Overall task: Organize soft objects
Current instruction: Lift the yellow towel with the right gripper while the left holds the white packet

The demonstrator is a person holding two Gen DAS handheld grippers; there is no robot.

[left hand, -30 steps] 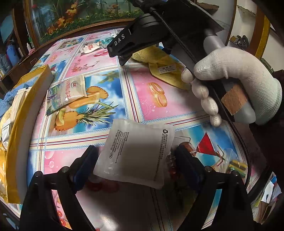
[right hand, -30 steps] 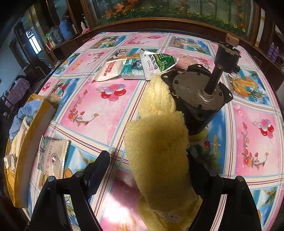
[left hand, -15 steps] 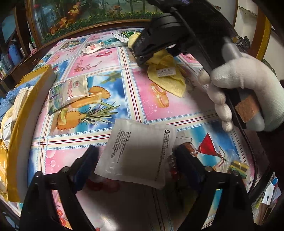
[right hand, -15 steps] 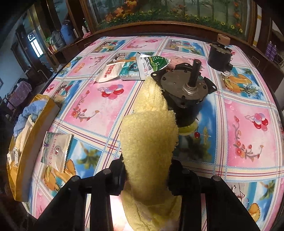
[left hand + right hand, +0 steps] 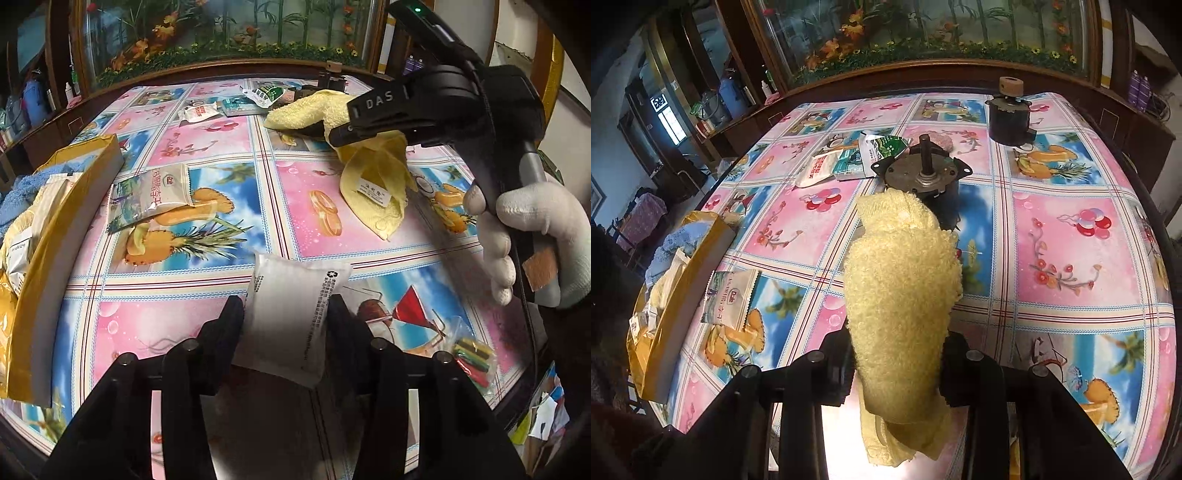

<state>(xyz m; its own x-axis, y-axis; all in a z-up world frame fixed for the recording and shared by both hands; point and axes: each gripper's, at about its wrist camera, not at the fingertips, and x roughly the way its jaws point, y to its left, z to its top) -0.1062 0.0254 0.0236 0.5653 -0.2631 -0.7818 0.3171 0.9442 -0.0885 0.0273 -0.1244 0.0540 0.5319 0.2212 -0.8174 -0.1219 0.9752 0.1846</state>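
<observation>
Right wrist view: my right gripper clamps fluffy yellow towel; left gripper pinches white plastic pouch. Towel's hanging corner w/ label may snag grey motor.

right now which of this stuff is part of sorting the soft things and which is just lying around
Part of the job:
- fluffy yellow towel, held in the right gripper
- white soft pouch, held in the left gripper
- snack packet with green print
- gold-sided box holding soft items

Just lying about:
- two dark metal motors
- small bag of coloured clips
</observation>
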